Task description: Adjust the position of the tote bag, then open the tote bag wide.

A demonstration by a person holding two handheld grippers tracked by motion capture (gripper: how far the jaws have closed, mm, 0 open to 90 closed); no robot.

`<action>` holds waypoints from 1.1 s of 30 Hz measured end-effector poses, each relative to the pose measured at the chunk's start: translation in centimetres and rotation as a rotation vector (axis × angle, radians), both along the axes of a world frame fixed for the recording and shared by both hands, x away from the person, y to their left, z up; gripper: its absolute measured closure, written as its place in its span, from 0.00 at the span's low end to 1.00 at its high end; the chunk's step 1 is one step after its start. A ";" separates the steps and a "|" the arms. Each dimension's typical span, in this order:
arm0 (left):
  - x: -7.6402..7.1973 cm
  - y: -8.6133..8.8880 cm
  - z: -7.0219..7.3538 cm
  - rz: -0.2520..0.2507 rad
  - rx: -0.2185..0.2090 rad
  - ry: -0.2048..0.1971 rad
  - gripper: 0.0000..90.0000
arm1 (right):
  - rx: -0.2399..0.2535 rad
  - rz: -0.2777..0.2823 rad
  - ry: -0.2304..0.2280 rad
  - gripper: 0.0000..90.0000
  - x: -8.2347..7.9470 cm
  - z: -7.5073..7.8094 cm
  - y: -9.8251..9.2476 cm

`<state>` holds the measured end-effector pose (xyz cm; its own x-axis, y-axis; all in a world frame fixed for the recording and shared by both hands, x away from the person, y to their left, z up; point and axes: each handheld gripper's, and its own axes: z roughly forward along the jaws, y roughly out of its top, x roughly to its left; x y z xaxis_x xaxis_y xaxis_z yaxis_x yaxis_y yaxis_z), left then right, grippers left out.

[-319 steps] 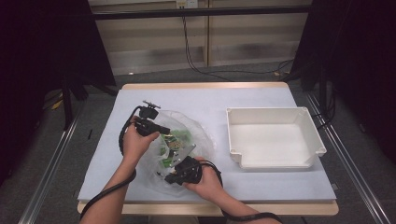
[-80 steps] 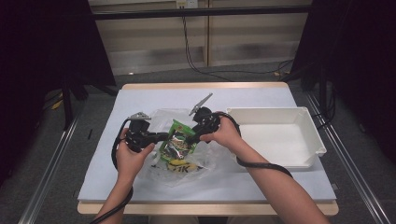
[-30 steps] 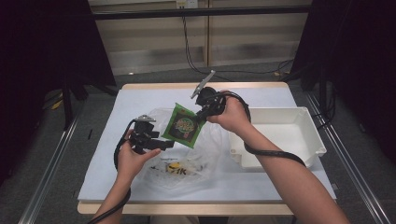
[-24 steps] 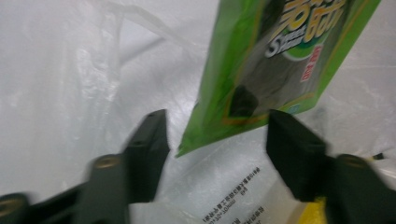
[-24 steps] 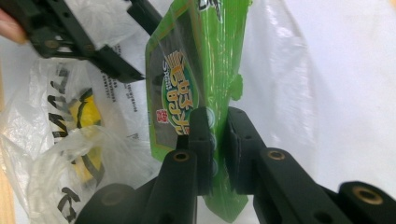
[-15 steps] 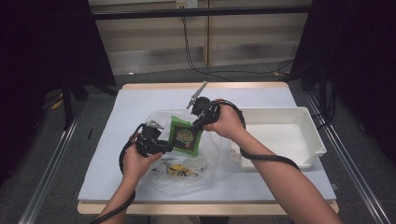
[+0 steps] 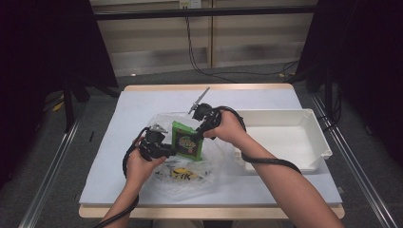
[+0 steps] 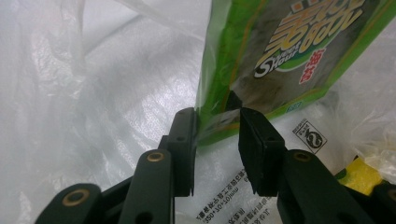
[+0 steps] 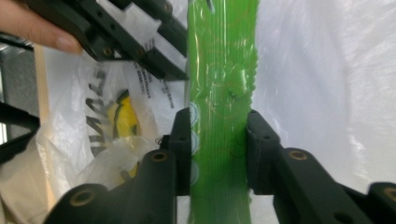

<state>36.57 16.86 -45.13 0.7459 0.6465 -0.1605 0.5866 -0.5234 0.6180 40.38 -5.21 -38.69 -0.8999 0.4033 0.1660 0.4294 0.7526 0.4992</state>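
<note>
Left gripper (image 7: 172, 151) now has its jaws closed onto the lower corner of the green snack pouch (image 7: 187, 141); in the left gripper view I see the pouch (image 8: 280, 51) edge pinched between the two black pads, which stand fairly narrow. One second earlier I had this gripper wide open beside the pouch, not on it, so its jaws have just been closing.

Right gripper (image 7: 196, 136) holds the pouch from the far upper side. In the right gripper view the ribbed green edge of the pouch (image 9: 222, 93) runs straight up between the pads, and both pads touch it. Its jaws have just been opening slightly, yet the pouch sits between them and I still read contact on both sides.

Compared with one second ago, I see the pouch lower and closer to the left gripper: it was lifted and tilted well above the clear plastic bag (image 7: 190, 178), and it now stands nearly upright, spanning the gap between the two grippers, just above the bag. The yellow packet (image 7: 183, 175) inside the bag lies below and just right of the left gripper, unchanged. The white tray (image 7: 304, 164) sits beyond the right hand (image 7: 227, 129), apart from the pouch, where it was.
</note>
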 end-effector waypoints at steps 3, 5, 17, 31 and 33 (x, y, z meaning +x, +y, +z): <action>0.0 0.2 0.1 0.011 0.004 0.001 0.68 | -0.017 -0.013 -0.006 0.82 -0.1 0.1 0.2; 0.0 0.3 0.3 0.026 -0.009 -0.002 0.60 | -0.013 -0.016 -0.015 0.83 0.0 0.4 0.1; 0.1 0.9 1.0 0.078 -0.075 0.011 0.15 | 0.011 -0.031 -0.074 0.83 0.0 3.5 -1.5; 0.1 1.4 1.2 0.118 -0.113 0.013 0.12 | 0.022 -0.010 -0.108 0.83 -0.2 6.4 -1.7; 0.1 1.4 1.2 0.124 -0.116 0.015 0.11 | 0.021 -0.010 -0.113 0.83 -0.3 6.9 -1.5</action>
<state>36.67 18.25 -43.97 0.6588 0.7096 -0.2498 0.6518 -0.3725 0.6606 40.08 -6.74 -31.80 -0.9092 0.4101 0.0725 0.3772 0.7371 0.5607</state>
